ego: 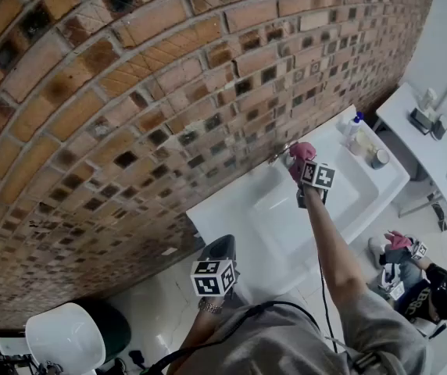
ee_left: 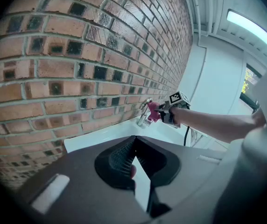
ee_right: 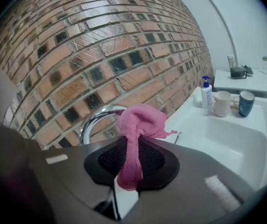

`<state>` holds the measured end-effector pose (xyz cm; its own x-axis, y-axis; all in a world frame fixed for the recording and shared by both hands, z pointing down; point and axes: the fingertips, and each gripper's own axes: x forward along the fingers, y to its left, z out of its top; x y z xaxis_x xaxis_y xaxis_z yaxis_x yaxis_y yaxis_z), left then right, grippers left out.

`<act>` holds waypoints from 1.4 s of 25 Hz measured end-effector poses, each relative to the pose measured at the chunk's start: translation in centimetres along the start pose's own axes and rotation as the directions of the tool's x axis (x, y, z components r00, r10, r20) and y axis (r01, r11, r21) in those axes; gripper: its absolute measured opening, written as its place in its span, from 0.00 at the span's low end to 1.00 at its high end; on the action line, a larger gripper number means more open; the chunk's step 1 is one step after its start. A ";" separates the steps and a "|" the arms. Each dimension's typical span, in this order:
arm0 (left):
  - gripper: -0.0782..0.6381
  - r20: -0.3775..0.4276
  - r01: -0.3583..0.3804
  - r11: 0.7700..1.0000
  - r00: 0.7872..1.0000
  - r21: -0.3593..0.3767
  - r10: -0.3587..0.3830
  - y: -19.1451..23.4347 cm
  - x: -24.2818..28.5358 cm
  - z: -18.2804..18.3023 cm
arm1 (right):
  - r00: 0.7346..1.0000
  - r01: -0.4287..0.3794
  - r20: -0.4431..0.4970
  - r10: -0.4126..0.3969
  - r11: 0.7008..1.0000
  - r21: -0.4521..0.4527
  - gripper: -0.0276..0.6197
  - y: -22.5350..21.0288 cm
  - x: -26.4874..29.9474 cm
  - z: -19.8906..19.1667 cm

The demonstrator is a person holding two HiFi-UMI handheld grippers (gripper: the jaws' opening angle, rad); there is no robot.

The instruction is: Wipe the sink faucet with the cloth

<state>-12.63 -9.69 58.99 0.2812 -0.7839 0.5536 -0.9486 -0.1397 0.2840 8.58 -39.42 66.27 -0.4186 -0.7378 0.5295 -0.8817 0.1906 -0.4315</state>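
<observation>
- Red-brown brick wall (ego: 130,92) behind white rectangular sink (ego: 235,213)
- Right gripper (ee_right: 129,164) jaws pinch pink terry cloth (ee_right: 140,122), its bunched end against curved chrome faucet (ee_right: 92,121) at the sink's wall side
- Left gripper (ee_left: 134,148) jaws pressed together on nothing, held low, well apart from the faucet
- White mug (ee_right: 221,103) and blue mug (ee_right: 246,103) on the sink's far rim

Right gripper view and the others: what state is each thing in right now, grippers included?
right gripper, shut on the pink cloth.
left gripper, shut, holding nothing.
faucet, no water seen running.
pink cloth, bunched, up against the faucet spout.
sink basin, nothing in it.
white mug, upright on the sink ledge.
blue cup, upright beside the white mug.
pump bottle, upright.
</observation>
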 end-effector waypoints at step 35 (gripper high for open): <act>0.14 -0.039 0.124 0.990 0.992 0.059 -0.122 -0.3 8.8 5.4 | 0.980 -0.194 -0.149 0.129 0.501 -0.843 0.14 11.5 -1.7 -8.0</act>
<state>-10.62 -19.82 59.56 0.4004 -0.7366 0.5451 -0.9132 -0.2718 0.3036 -2.59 -30.75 66.24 -0.5569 -0.6024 0.5719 -0.5439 0.7848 0.2970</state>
